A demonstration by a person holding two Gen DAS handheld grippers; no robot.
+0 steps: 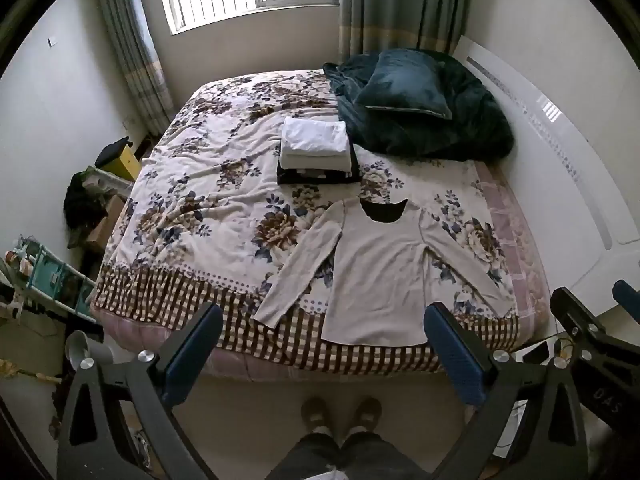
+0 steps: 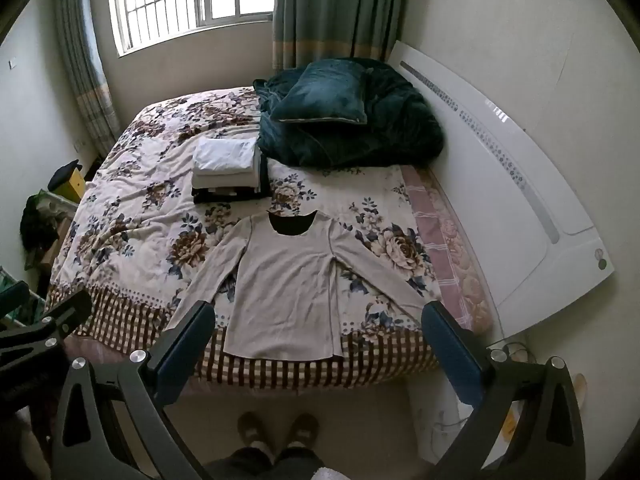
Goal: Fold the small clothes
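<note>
While both tools hang above the floor at the bed's foot, the left gripper and right gripper gape wide, empty. A beige long-sleeved top lies spread flat on the floral bedspread, near a stack of folded clothes

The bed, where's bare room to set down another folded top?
Free: the floral bedspread left of the folded stack and spread-out shirt. Crowded: the far right corner, under the dark blanket and pillow.

Folded stack beyond shirt
</note>
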